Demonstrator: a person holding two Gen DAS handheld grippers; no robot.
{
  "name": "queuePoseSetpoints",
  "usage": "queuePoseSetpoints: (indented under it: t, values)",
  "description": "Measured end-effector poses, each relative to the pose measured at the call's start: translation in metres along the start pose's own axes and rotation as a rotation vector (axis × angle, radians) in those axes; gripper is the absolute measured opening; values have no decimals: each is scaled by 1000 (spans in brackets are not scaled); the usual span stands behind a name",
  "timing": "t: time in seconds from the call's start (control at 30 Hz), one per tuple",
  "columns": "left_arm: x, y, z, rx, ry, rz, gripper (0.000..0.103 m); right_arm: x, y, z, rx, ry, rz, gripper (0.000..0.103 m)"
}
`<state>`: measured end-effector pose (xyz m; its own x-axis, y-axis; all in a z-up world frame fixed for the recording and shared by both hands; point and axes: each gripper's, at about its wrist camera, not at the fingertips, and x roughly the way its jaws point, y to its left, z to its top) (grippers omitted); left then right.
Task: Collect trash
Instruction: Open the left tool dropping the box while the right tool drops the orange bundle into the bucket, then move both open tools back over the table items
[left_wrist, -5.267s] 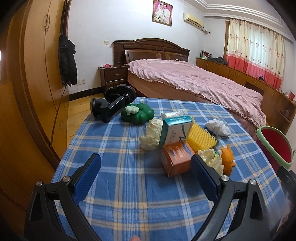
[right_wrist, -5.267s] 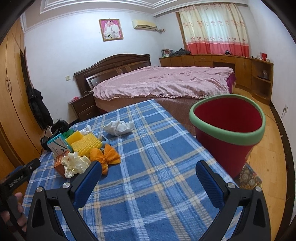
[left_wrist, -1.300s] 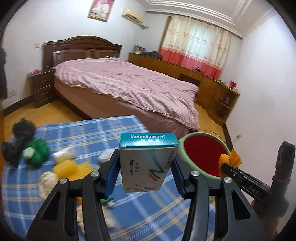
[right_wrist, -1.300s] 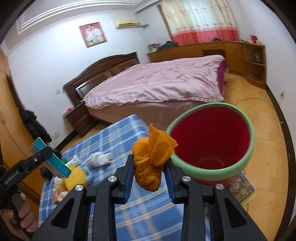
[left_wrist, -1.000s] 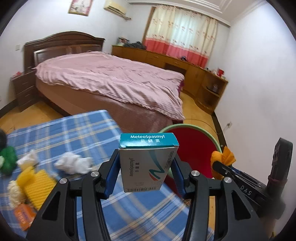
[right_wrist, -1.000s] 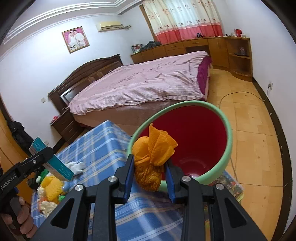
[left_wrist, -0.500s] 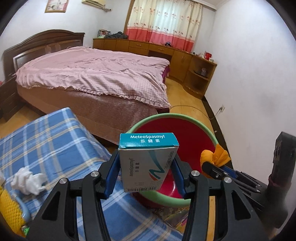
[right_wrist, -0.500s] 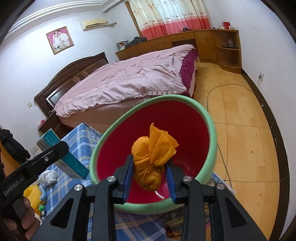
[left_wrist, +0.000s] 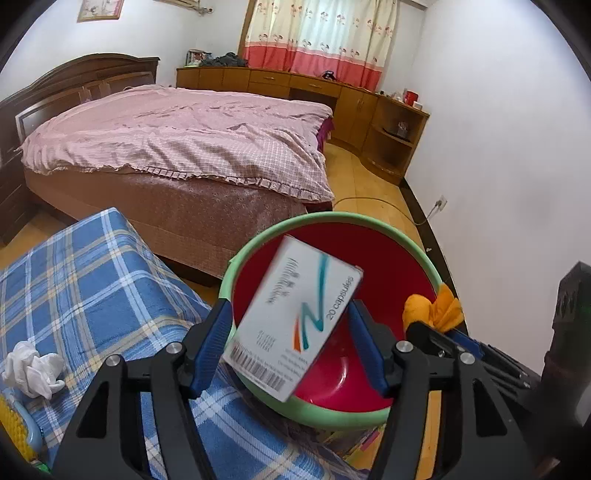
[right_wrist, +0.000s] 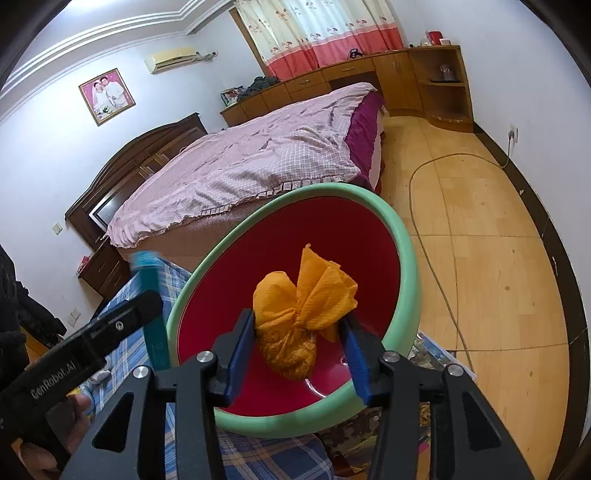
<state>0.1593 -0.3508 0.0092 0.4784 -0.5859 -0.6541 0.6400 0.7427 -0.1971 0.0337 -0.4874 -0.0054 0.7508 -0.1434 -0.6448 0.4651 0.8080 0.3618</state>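
Note:
A red bin with a green rim (left_wrist: 236, 266) (right_wrist: 410, 258) stands on the floor beside the table. My left gripper (left_wrist: 291, 343) has its jaws spread; the white medicine box (left_wrist: 291, 317) is tilted and blurred between them, loose over the bin's mouth. My right gripper (right_wrist: 299, 347) is over the bin with its jaws parted a little around the orange crumpled paper (right_wrist: 303, 314), which looks loose between the pads. That paper also shows in the left wrist view (left_wrist: 432, 308).
The blue plaid table (left_wrist: 92, 280) lies to the left with a white crumpled tissue (left_wrist: 31, 369) and a yellow brush (left_wrist: 11, 424) on it. A bed with a pink cover (left_wrist: 177, 144) stands behind. A cable (right_wrist: 436, 258) runs across the wood floor.
Both grippers moved over the bin. The left jaws opened and the medicine box tipped and is dropping out. The right jaws widened around the orange paper.

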Motion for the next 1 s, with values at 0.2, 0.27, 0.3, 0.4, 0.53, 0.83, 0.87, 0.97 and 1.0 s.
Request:
queuePoseSetpoints:
  t: [0.2,0.27,0.3,0.4,0.53,0.83,0.87,0.97,1.0]
  values:
    - [-8,8,1,-34,-5,34,66,-4,5,2,-13,-15,1,66]
    - [-13,12,1,-48,-8,43,66,-4,5,3,-13,-12,1,68]
    - [-16,14,0,-54,-10,49,66,-5,5,3,-11,-13,1,69]
    - [-25,20,-2,-66,-11,66,66,-6,5,3,-5,-15,3,69]
    - [-41,27,-6,-71,-18,89,66,-12,10,2,2,-24,12,70]
    - [-84,51,-23,-141,-26,139,66,-42,41,-8,-47,-39,55,71]
    - [-88,53,-26,-148,-27,144,66,-45,46,-9,-51,-40,65,71]
    - [-105,65,-35,-175,-25,152,66,-55,60,-16,-65,-37,95,71]
    - [-111,68,-37,-180,-25,159,66,-58,66,-19,-73,-33,105,71]
